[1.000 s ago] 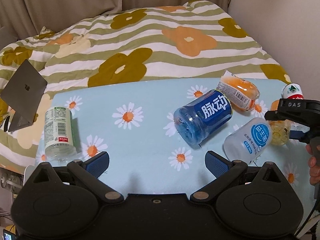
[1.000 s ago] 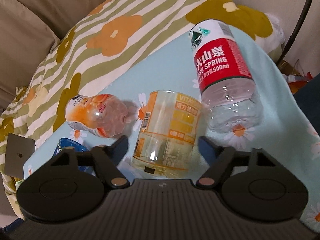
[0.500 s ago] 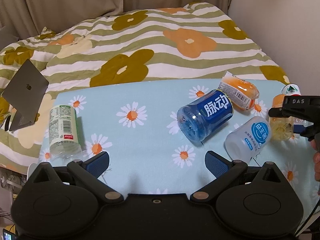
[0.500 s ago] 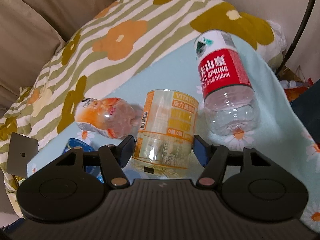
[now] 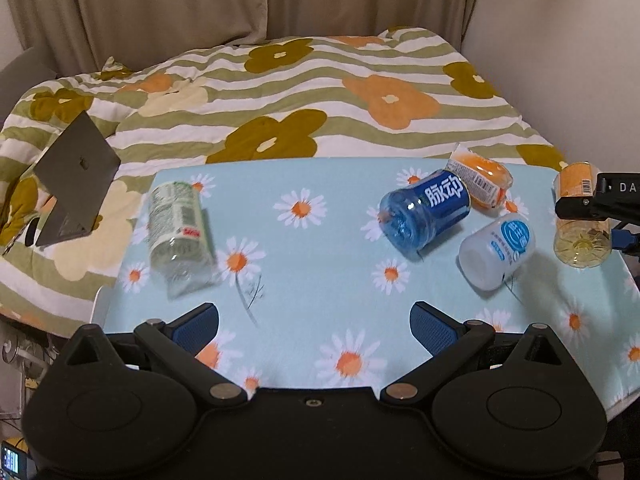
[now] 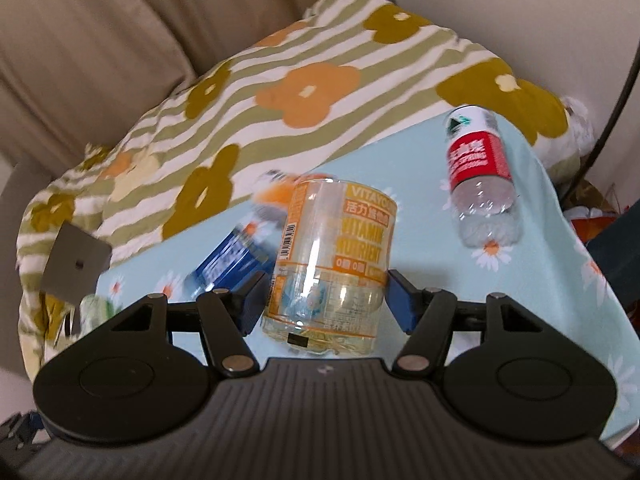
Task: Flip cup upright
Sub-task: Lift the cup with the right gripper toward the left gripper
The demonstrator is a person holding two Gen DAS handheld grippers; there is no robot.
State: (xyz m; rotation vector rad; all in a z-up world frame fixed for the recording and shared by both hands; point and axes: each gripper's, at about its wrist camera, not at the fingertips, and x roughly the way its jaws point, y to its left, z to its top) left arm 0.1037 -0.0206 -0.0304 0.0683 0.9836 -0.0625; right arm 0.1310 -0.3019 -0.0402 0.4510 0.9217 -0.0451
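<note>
My right gripper (image 6: 326, 300) is shut on a clear cup with a yellow-orange vitamin label (image 6: 332, 256) and holds it lifted off the daisy cloth. In the left wrist view the same cup (image 5: 580, 216) hangs in the right gripper (image 5: 600, 204) at the far right, above the table edge. My left gripper (image 5: 314, 322) is open and empty, low over the front of the table.
On the daisy table (image 5: 320, 256) lie a blue cup (image 5: 424, 212), an orange cup (image 5: 480, 180), a white cup (image 5: 496, 250) and a green-labelled cup (image 5: 176, 228). A red-labelled water bottle (image 6: 478, 176) lies far right. A laptop (image 5: 76, 172) rests on the flowered bed.
My right gripper closed on the vitamin cup and lifted it off the cloth. The left gripper drew back and up, staying open.
</note>
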